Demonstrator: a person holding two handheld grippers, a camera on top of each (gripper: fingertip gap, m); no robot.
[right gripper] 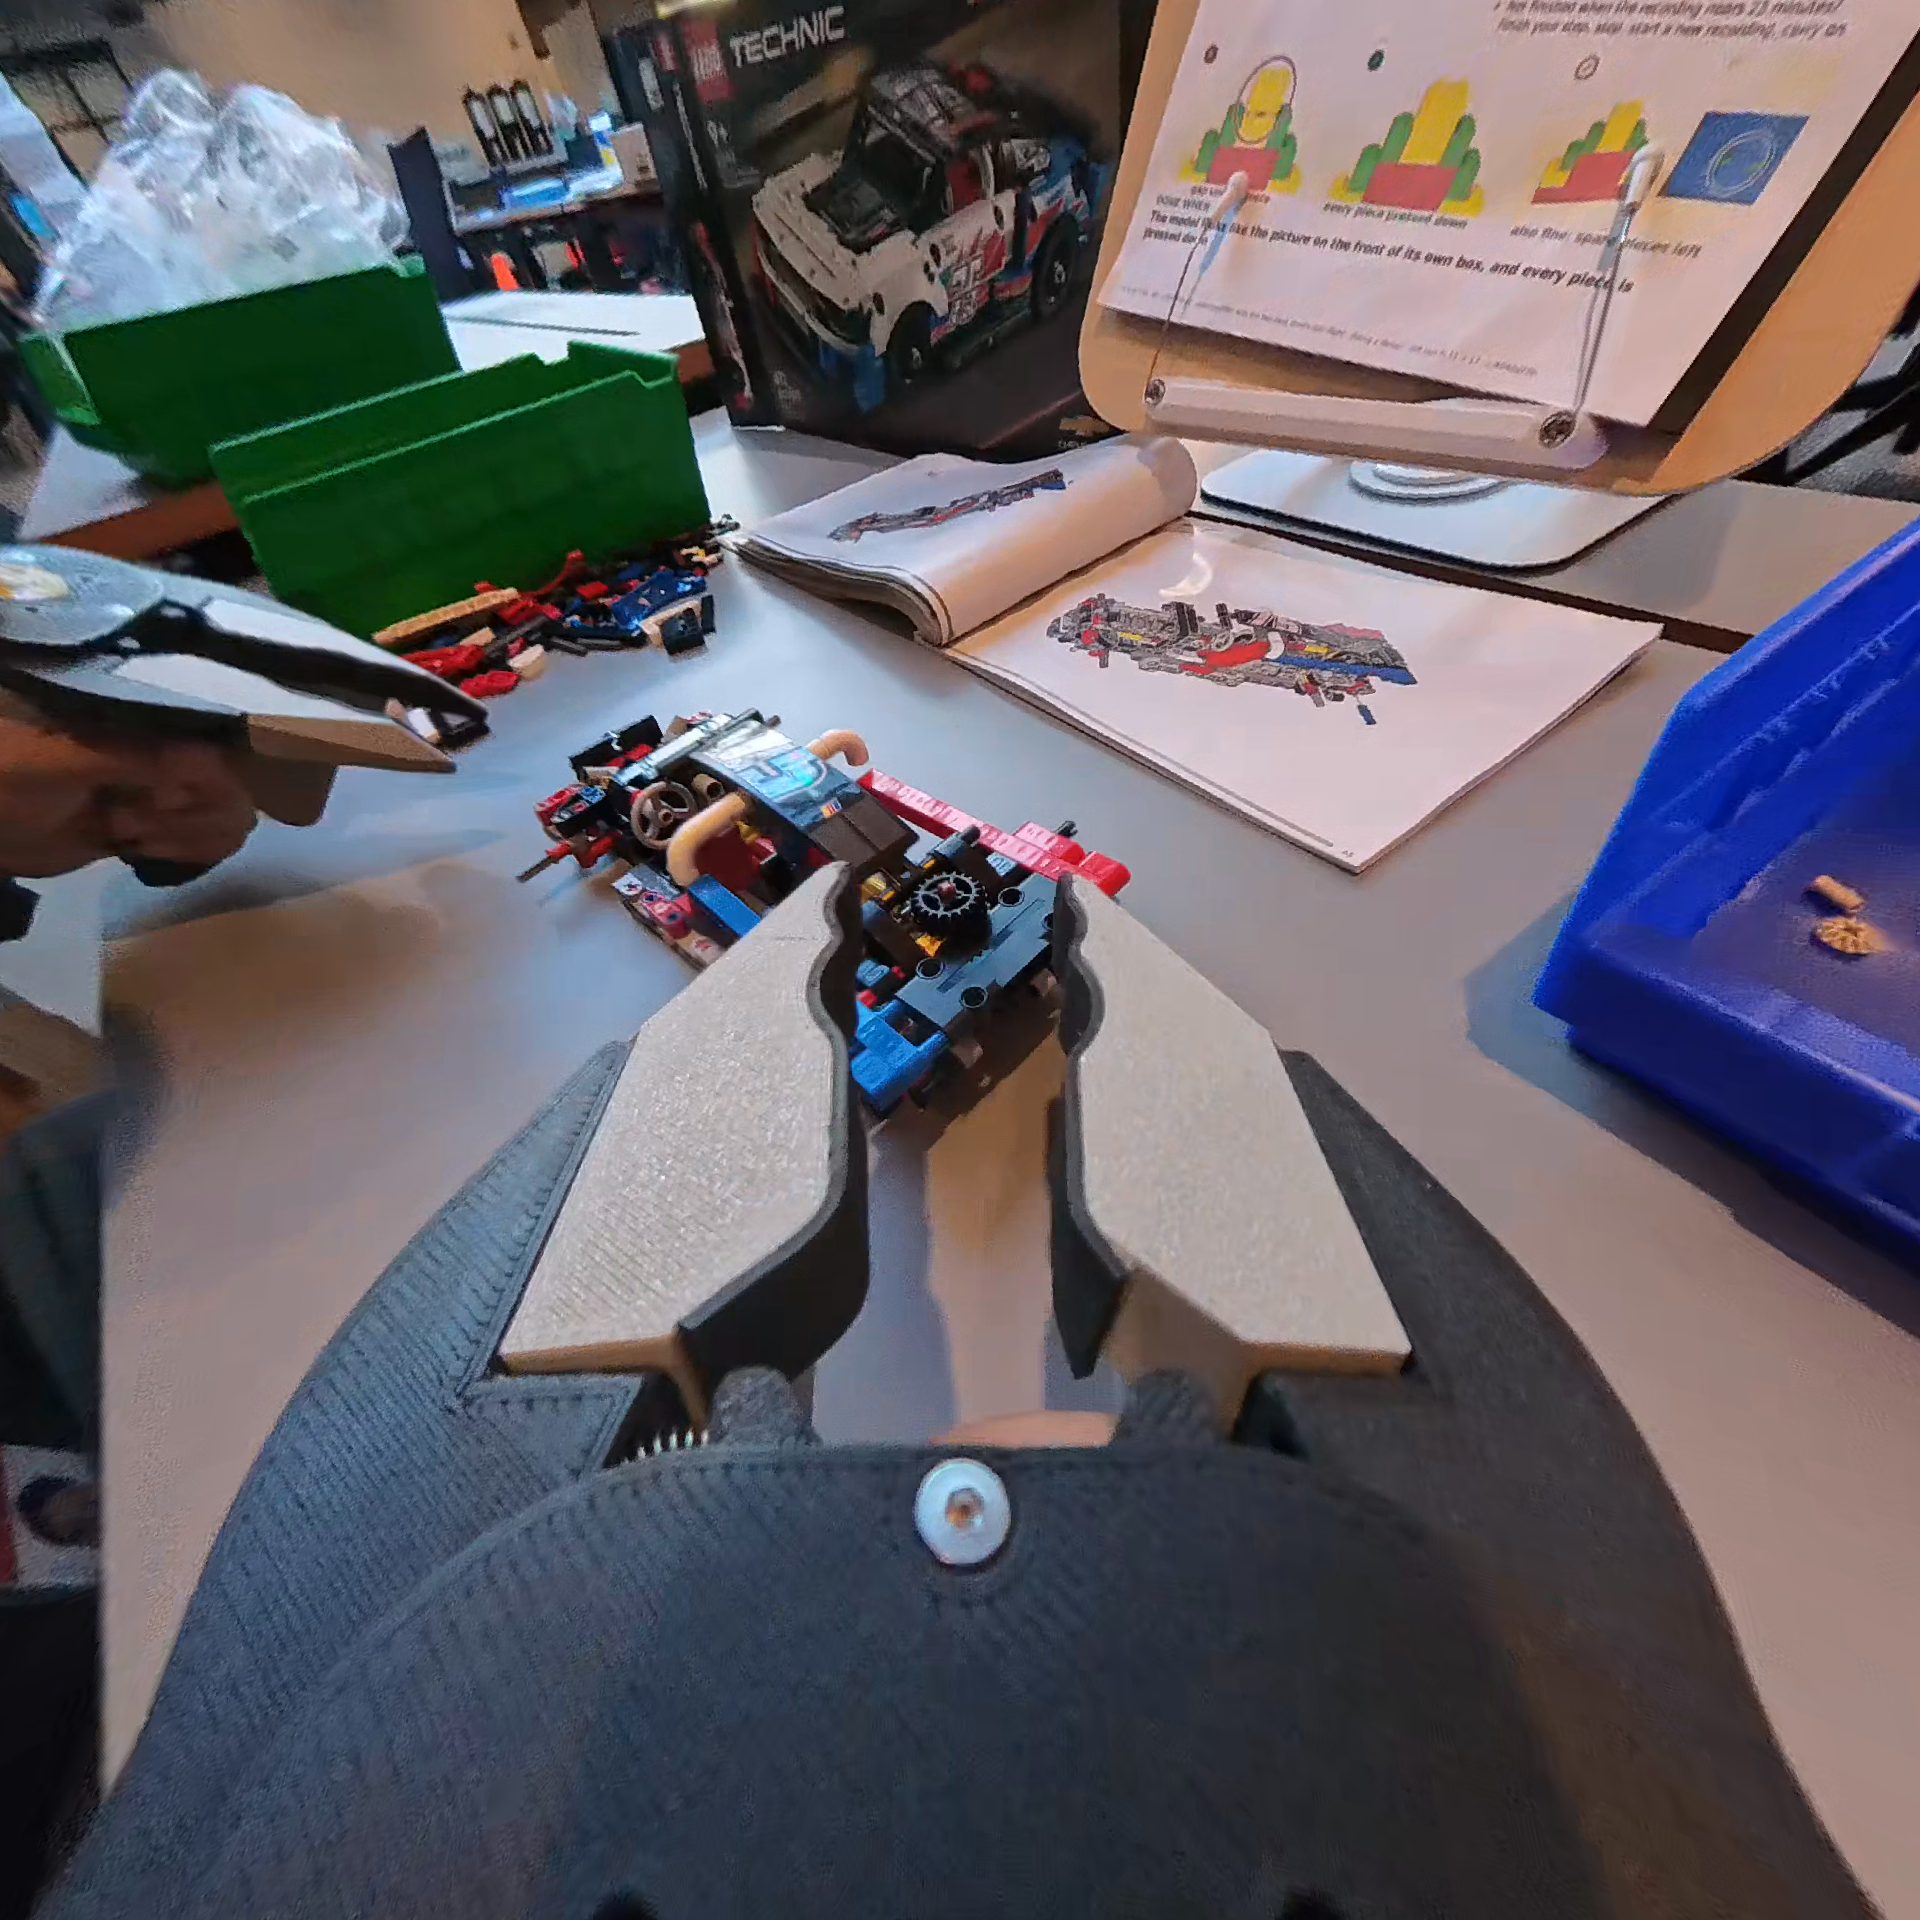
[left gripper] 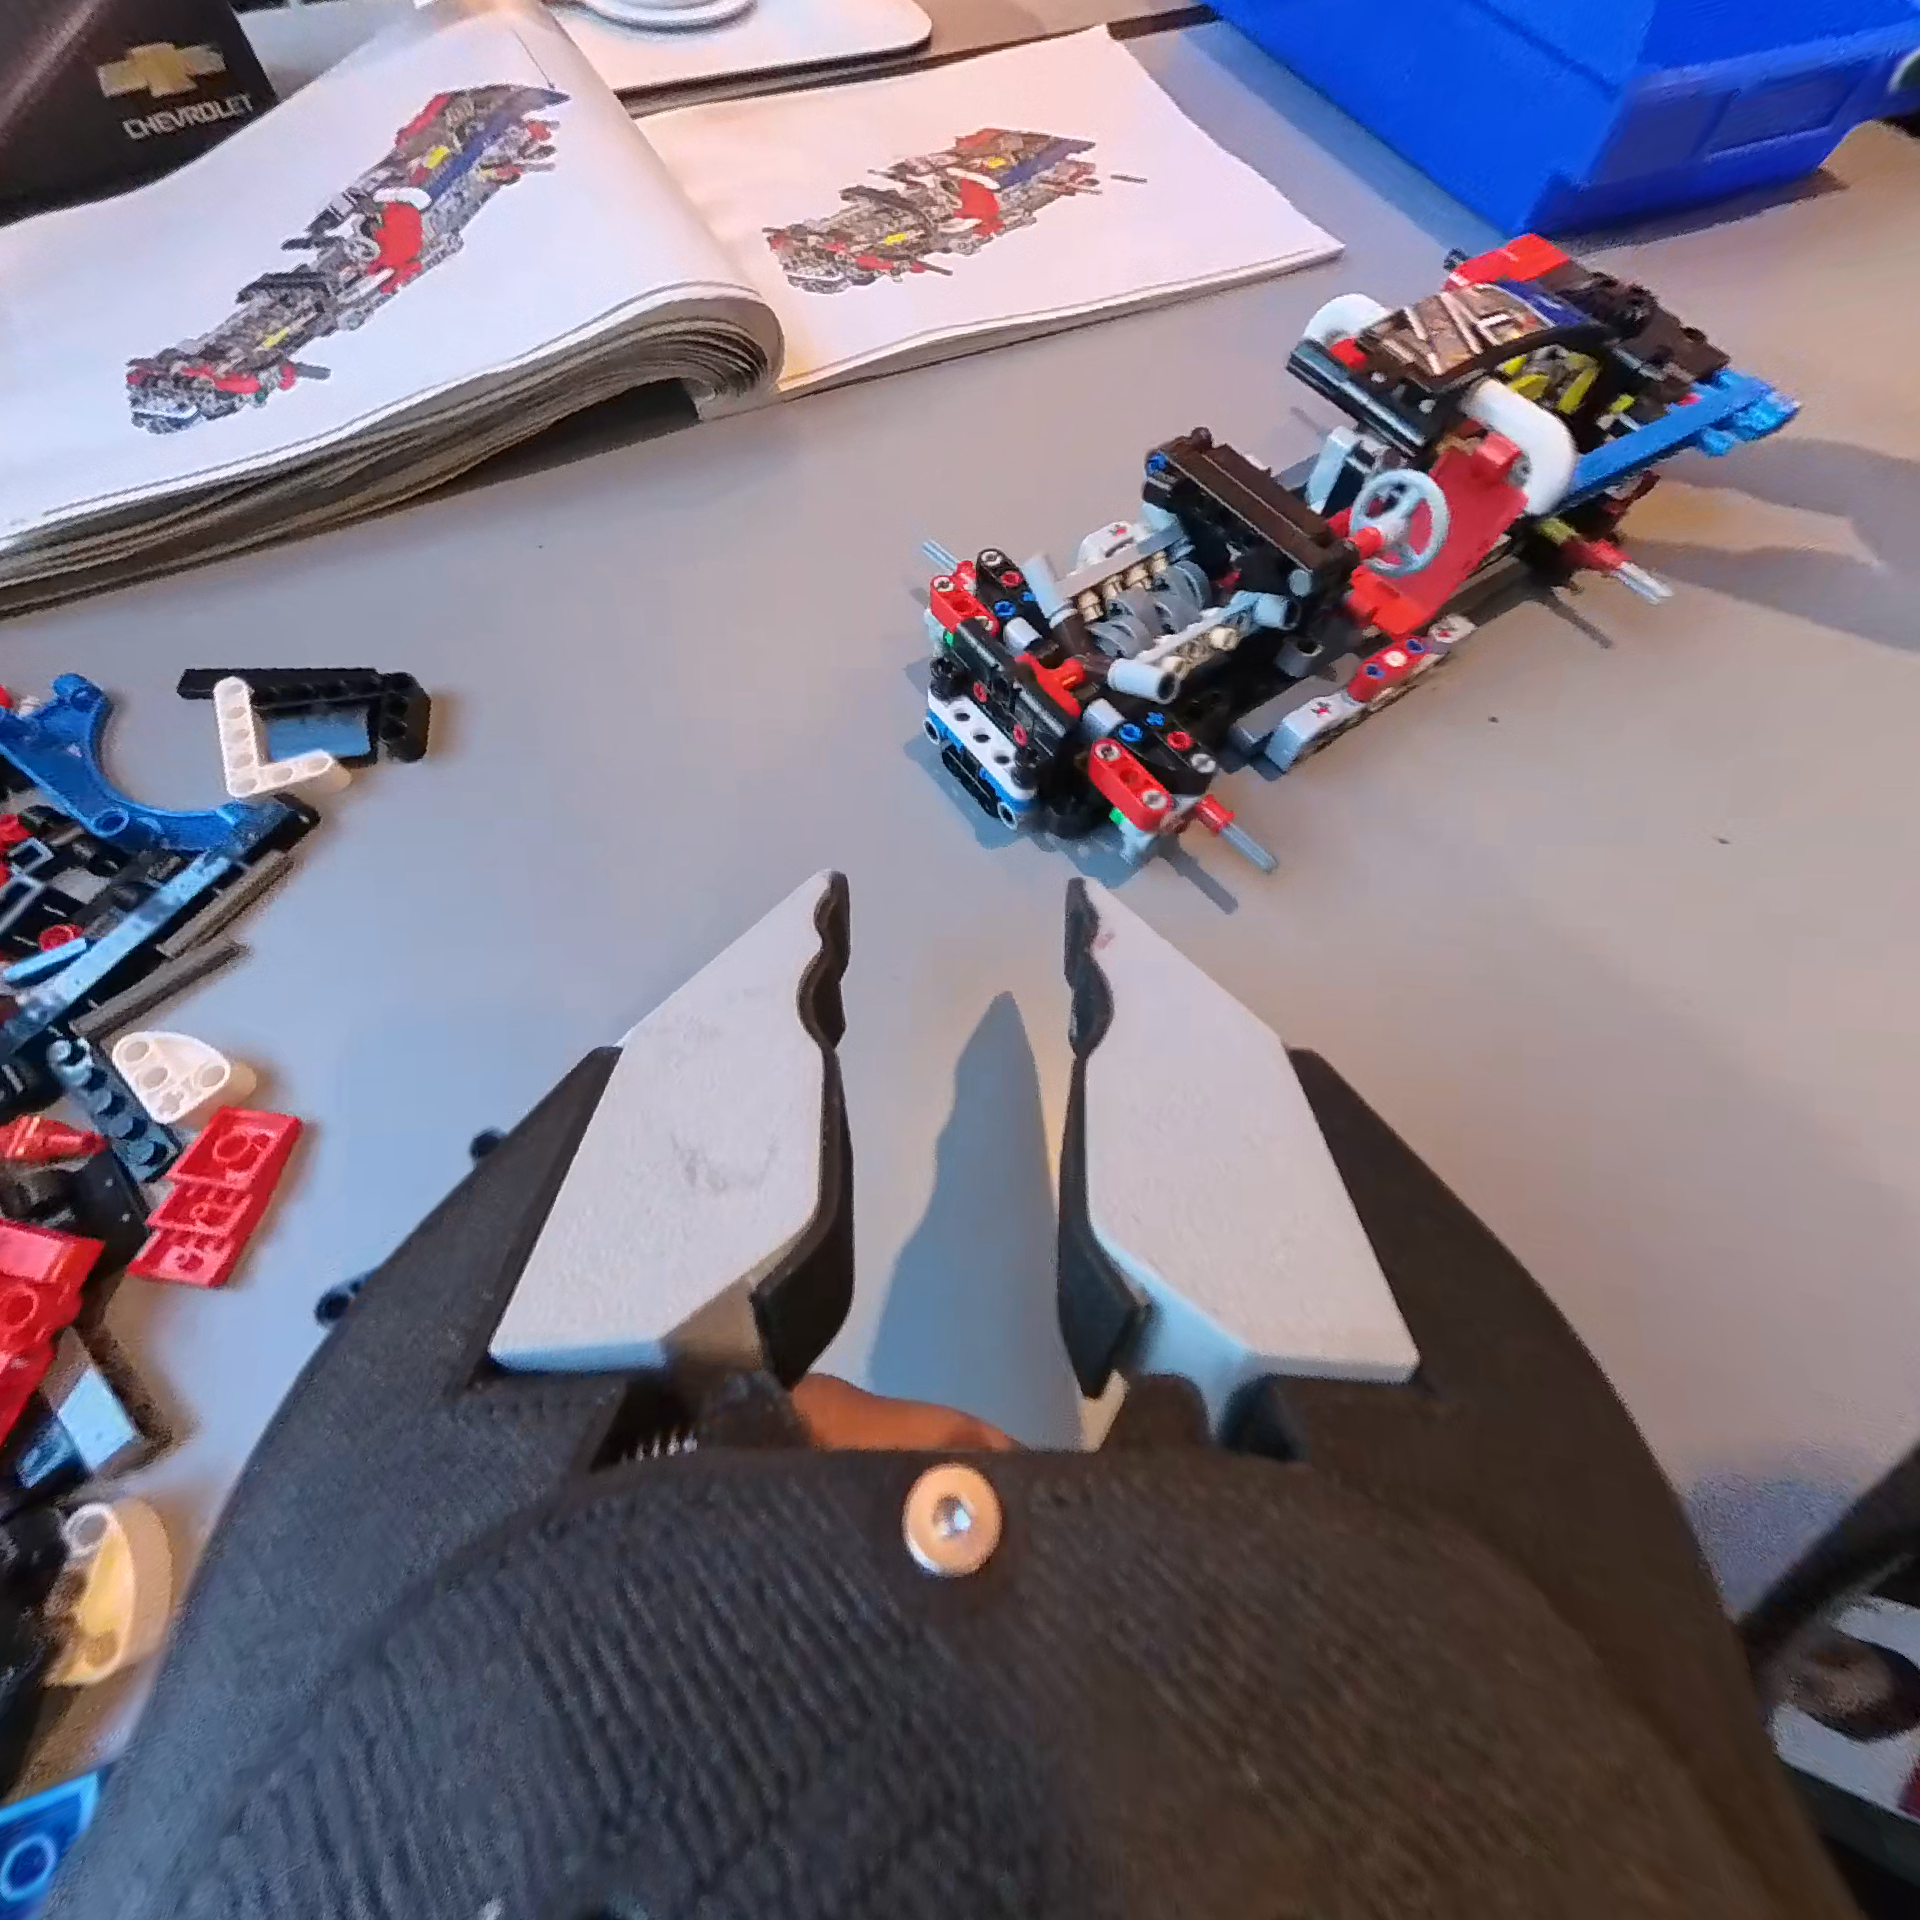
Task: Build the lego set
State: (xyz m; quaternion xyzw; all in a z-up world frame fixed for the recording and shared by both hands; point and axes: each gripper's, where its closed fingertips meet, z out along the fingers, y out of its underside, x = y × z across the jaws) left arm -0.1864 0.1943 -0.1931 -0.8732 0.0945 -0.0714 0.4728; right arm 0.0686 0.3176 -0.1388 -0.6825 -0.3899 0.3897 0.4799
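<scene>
Right claw (right gripper: 956,904) spread, chassis (right gripper: 831,883) lengthwise ahead

loose brick pile (left gripper: 94,1091) cut by left edge of left wrist view, nearest pieces blurred. blue bin (right gripper: 1787,935) cropped at right edge of right wrist view; two tan bits inside too small to identify. car chassis (right gripper: 831,873) rear partly hidden behind right hand-held gripper (right gripper: 958,909) fingers.

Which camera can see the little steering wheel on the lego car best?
The left wrist view. There the grey steering wheel faces the camera, clear, next to the red part of the lego car. In the right wrist view the steering wheel is smaller, farther off and a bit blurred, beyond the open right gripper.
</scene>
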